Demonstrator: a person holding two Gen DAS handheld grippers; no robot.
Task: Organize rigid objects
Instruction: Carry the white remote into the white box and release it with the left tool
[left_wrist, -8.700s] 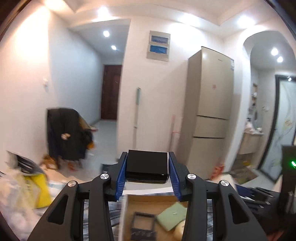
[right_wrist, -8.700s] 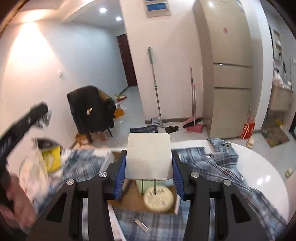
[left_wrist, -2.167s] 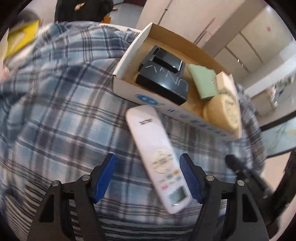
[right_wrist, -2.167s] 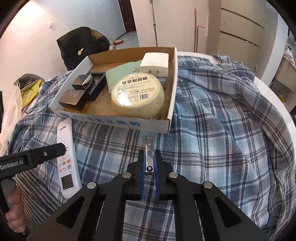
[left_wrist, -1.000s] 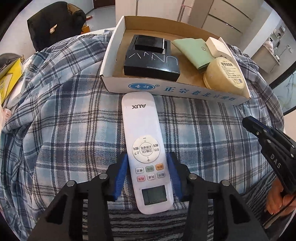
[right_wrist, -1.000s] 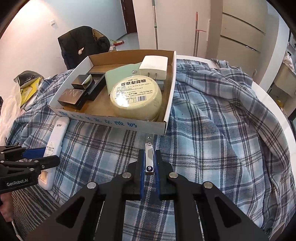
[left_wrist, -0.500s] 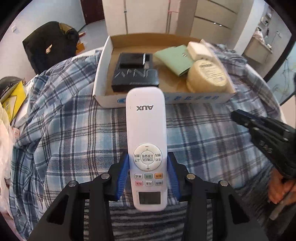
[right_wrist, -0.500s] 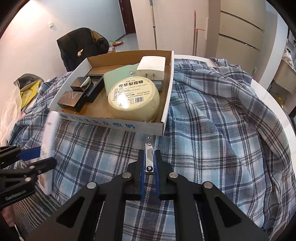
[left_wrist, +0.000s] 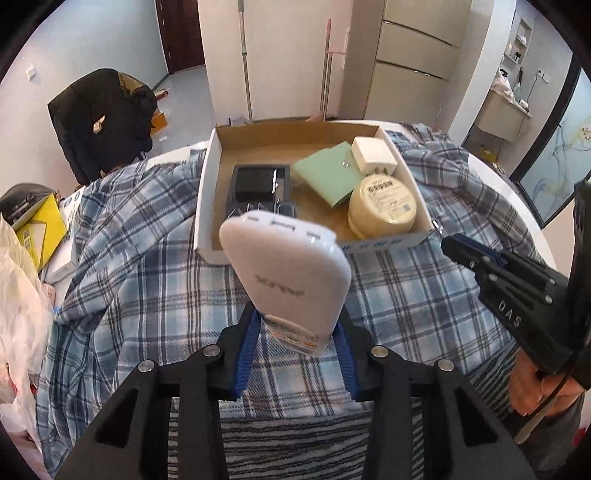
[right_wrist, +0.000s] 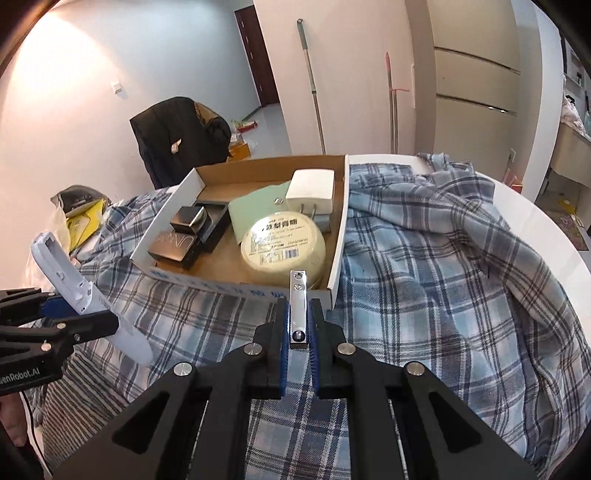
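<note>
Now the long white plastic remote control (left_wrist: 286, 269) tilts steeply up off the plaid cloth (left_wrist: 140, 266), its top end aimed at the shallow cardboard box (left_wrist: 208, 181); its button end is hidden between the pads. The left gripper (left_wrist: 295, 352) is clamped on its sides. The right gripper (right_wrist: 297, 341) pinches slim metal nail clippers (right_wrist: 298, 306) pointing boxward.

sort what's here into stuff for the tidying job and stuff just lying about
For the job: remote, nail clipper, cardboard box, round tin, charger, green wallet, black boxes.
Lying about: plaid shirt, black jacket, broom, yellow bag.
</note>
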